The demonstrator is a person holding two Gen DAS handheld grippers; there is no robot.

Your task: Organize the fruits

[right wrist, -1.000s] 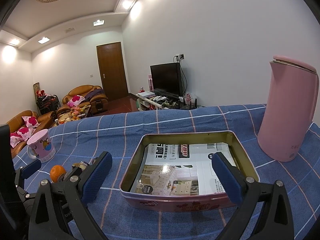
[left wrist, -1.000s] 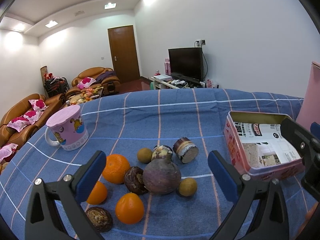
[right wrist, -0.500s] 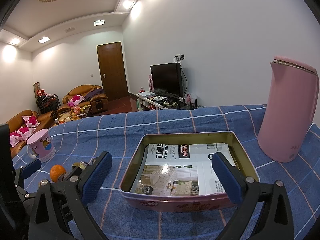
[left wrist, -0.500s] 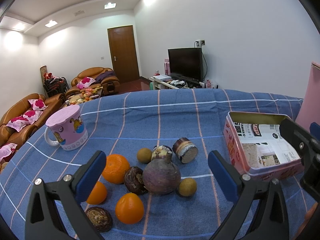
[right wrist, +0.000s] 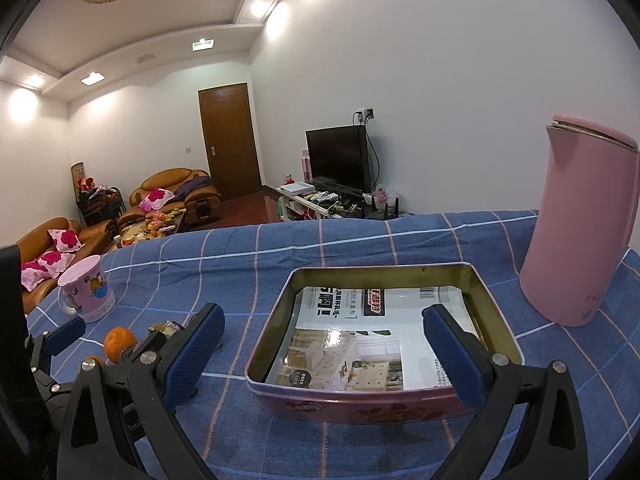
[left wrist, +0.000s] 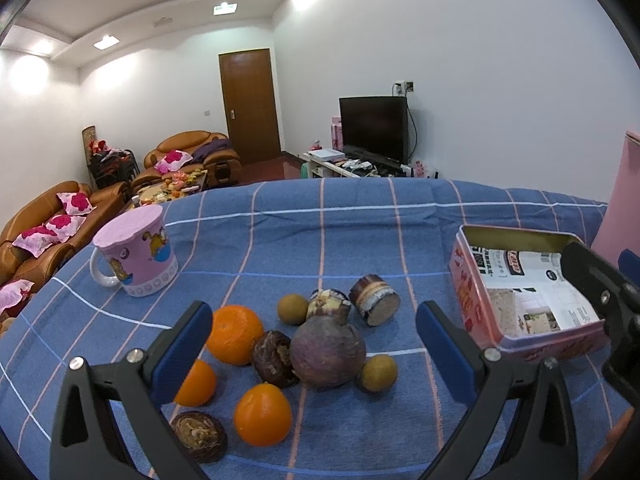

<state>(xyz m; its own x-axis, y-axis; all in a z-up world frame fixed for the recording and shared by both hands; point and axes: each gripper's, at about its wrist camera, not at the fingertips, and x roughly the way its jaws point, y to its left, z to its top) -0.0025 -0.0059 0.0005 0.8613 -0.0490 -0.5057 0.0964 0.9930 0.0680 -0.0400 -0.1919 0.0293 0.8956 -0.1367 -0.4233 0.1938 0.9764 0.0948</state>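
Note:
In the left wrist view a pile of fruit lies on the blue checked cloth: a big purple round fruit (left wrist: 327,351), three oranges (left wrist: 234,334) (left wrist: 263,414) (left wrist: 196,382), two small brown-green fruits (left wrist: 292,309) (left wrist: 378,372), dark brown pieces (left wrist: 275,358) (left wrist: 199,436) and a cut stub (left wrist: 375,305). My left gripper (left wrist: 312,354) is open, empty, just in front of the pile. The pink tin (left wrist: 524,304) stands to the right. In the right wrist view my right gripper (right wrist: 324,356) is open and empty before the tin (right wrist: 384,400), lined with printed paper.
A pink lidded mug (left wrist: 134,254) stands at the left of the fruit; it also shows in the right wrist view (right wrist: 86,294). A tall pink kettle (right wrist: 580,224) stands right of the tin. Sofas, a door and a TV lie beyond the table's far edge.

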